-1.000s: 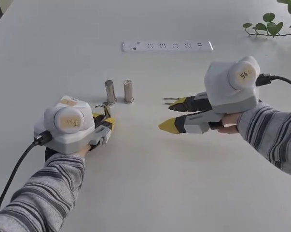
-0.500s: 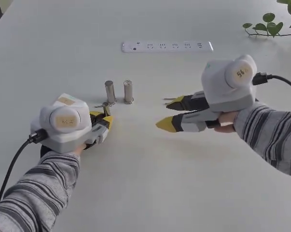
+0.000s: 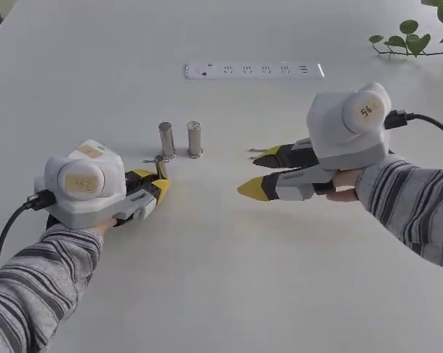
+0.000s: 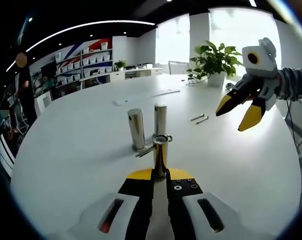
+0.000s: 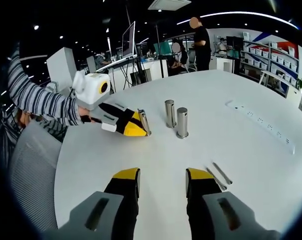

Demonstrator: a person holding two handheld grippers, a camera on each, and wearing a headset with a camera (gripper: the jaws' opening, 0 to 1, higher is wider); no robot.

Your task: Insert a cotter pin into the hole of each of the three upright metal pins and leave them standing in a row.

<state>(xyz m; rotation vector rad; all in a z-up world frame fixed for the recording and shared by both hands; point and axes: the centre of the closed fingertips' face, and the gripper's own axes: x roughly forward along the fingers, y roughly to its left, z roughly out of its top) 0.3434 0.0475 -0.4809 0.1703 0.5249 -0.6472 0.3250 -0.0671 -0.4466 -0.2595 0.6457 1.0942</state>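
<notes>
Left gripper [image 4: 160, 176], jaws clamped on 1 metal pin [image 4: 160, 152], holds it upright just in front of 2 standing pins [image 3: 167, 139] at mid-bench, nearer the left edge. Right gripper [image 5: 162, 182], jaws apart, hovers toward the right edge beside 2 loose cotter pins [image 5: 219, 175] lying on the bench [image 3: 221, 279].

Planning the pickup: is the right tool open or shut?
Open: on the right tool the yellow tips stand apart, bare table between them.

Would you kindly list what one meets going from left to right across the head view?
The left claw holding a metal pin → first standing pin → second standing pin → right claw, open → plant.
</notes>
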